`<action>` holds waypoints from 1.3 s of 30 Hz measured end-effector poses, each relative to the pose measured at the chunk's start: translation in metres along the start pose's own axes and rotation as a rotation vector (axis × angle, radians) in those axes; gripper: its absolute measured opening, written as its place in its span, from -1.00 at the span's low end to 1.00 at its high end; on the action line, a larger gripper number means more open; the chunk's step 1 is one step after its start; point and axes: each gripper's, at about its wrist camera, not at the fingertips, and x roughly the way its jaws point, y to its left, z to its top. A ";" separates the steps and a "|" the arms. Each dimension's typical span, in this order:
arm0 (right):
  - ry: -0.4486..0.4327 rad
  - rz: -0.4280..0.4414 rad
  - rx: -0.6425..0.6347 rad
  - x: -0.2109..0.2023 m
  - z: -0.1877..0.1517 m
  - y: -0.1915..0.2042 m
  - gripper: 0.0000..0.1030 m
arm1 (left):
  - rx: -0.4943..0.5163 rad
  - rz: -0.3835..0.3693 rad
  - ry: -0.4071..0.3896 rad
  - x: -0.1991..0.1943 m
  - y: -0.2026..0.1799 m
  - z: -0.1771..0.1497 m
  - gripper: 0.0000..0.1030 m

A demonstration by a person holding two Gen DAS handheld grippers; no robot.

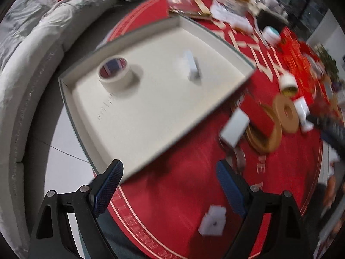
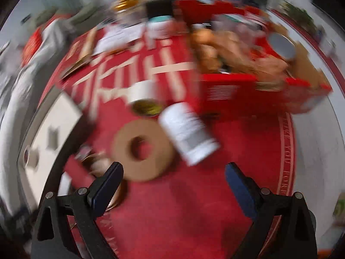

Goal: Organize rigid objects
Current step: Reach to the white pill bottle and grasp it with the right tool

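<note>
A shallow white tray (image 1: 215, 43) lies on a round red table and holds a roll of pale tape (image 1: 115, 71) and a small white block (image 1: 193, 65). My left gripper (image 1: 170, 179) is open and empty over the tray's near corner. A small white box (image 1: 235, 127), a brown cardboard ring (image 1: 286, 113) and a white piece (image 1: 212, 220) lie on the red cloth. In the blurred right wrist view my right gripper (image 2: 174, 183) is open and empty, just in front of the brown ring (image 2: 143, 149) and a lying white bottle (image 2: 188, 133).
A red box (image 2: 258, 90) full of brown things stands at the right. A white cup with a dark inside (image 2: 143, 97), a teal-lidded jar (image 2: 160, 24) and papers lie farther back. A grey sofa (image 1: 25, 64) curves round the table's left side.
</note>
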 end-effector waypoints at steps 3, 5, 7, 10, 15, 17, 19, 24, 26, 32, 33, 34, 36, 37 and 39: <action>-0.023 -0.011 0.014 0.008 0.011 -0.014 0.87 | 0.002 0.002 0.033 0.004 -0.002 -0.012 0.75; -0.011 -0.008 0.006 0.015 0.015 -0.014 0.87 | -0.004 0.009 0.045 0.006 -0.002 -0.020 0.75; 0.006 -0.001 -0.006 0.025 0.018 -0.012 0.86 | -0.010 0.011 0.052 0.005 0.002 -0.026 0.75; 0.010 0.006 -0.029 0.036 0.023 -0.009 0.48 | -0.007 0.005 0.060 0.004 0.006 -0.033 0.75; 0.049 0.094 0.049 0.039 0.019 -0.018 0.13 | 0.060 -0.001 0.071 0.005 -0.001 -0.043 0.75; 0.055 0.115 0.067 0.035 0.014 -0.022 -0.13 | 0.077 -0.010 0.073 0.006 -0.007 -0.048 0.75; 0.080 0.134 0.080 0.030 0.007 -0.027 -0.14 | 0.088 -0.026 0.077 0.005 -0.011 -0.053 0.75; 0.086 0.149 0.063 0.004 -0.023 -0.035 -0.20 | 0.099 -0.031 0.094 0.011 -0.023 -0.064 0.75; 0.106 0.151 0.020 -0.008 -0.044 -0.034 -0.20 | 0.110 -0.039 0.104 0.015 -0.030 -0.069 0.76; 0.192 0.135 -0.116 -0.022 -0.111 -0.021 -0.20 | 0.185 -0.004 0.126 0.028 -0.059 -0.080 0.83; 0.191 0.130 -0.124 -0.023 -0.117 -0.020 -0.20 | 0.200 -0.005 0.119 0.029 -0.065 -0.081 0.83; 0.187 0.118 -0.127 -0.022 -0.122 -0.021 -0.20 | 0.205 -0.006 0.114 0.030 -0.068 -0.081 0.88; 0.185 0.102 -0.127 -0.022 -0.124 -0.021 -0.19 | 0.219 0.001 0.107 0.034 -0.075 -0.082 1.00; 0.184 0.099 -0.124 -0.022 -0.123 -0.021 -0.19 | 0.217 -0.014 0.101 0.036 -0.076 -0.081 1.00; 0.170 0.089 -0.126 -0.020 -0.119 -0.021 -0.13 | 0.216 -0.018 0.098 0.038 -0.079 -0.080 1.00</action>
